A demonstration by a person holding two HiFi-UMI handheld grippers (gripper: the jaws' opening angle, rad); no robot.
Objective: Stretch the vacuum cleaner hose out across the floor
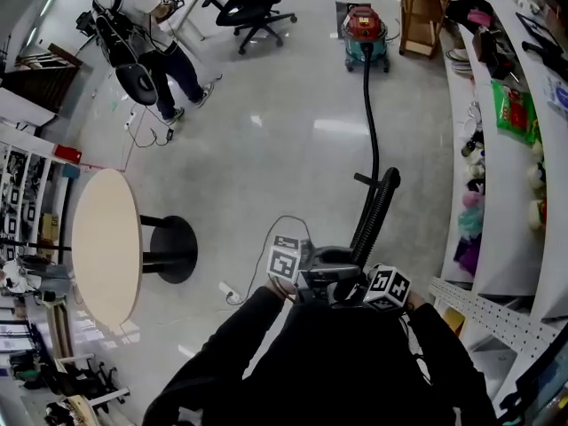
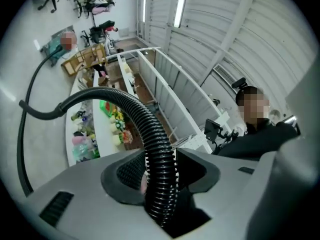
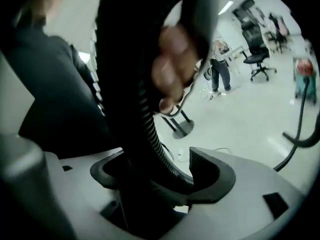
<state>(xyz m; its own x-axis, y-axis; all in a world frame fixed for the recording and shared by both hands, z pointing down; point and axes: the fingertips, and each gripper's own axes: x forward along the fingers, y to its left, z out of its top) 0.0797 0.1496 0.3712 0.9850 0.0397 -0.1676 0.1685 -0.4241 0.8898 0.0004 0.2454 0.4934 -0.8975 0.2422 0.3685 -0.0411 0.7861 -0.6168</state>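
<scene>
L gripper (image 2: pixel 160 173) jaws gripping hose (image 2: pixel 144 118), R gripper (image 3: pixel 159 176) jaws wide round hose

Pale glossy floor (image 1: pixel 293 140): red vacuum cleaner (image 1: pixel 365 35) at its far edge, black hose (image 1: pixel 373 122) trailing nearward, pedestal table (image 1: pixel 173 248) toward the left edge.

glossy grey floor (image 1: pixel 293 149), round table (image 1: pixel 106 242), white shelves (image 1: pixel 510 193)

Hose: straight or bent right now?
Bent. From the vacuum the hose lies straight on the floor, then it bends and its ribbed end climbs off it.
</scene>
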